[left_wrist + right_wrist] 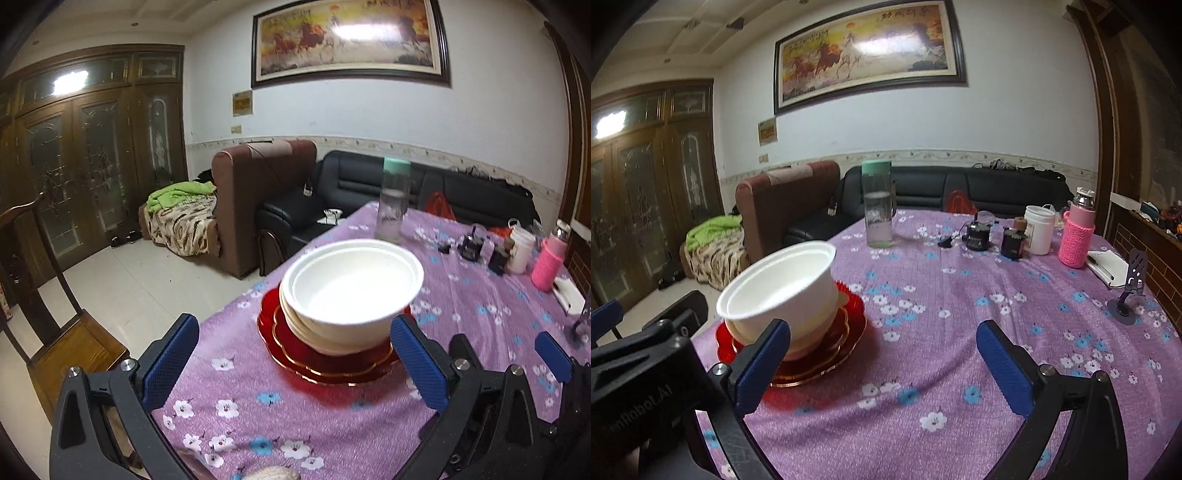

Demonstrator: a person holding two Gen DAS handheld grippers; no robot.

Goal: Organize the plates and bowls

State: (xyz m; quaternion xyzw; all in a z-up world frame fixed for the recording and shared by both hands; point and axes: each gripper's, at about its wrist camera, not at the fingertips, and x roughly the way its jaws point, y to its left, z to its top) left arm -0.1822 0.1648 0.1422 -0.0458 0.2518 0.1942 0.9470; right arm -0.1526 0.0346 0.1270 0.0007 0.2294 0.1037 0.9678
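White bowls [351, 291] sit nested in a stack on red gold-rimmed plates [332, 363] near the table's left edge; the top bowl tilts. The stack also shows in the right wrist view, bowls [783, 291] on plates [827, 354]. My left gripper [295, 365] is open and empty, its blue fingers on either side of the stack's near side, a little back from it. My right gripper [882, 365] is open and empty, to the right of the stack; its left finger [761, 369] overlaps the plates' rim in view.
The table has a purple flowered cloth [960, 295]. At the back stand a clear bottle with a green cap [877, 206], two dark jars [979, 236], a white container [1039, 229], a pink-sleeved flask [1076, 232], a notebook [1108, 267] and a phone stand [1130, 291]. A wooden chair [55, 314] stands left.
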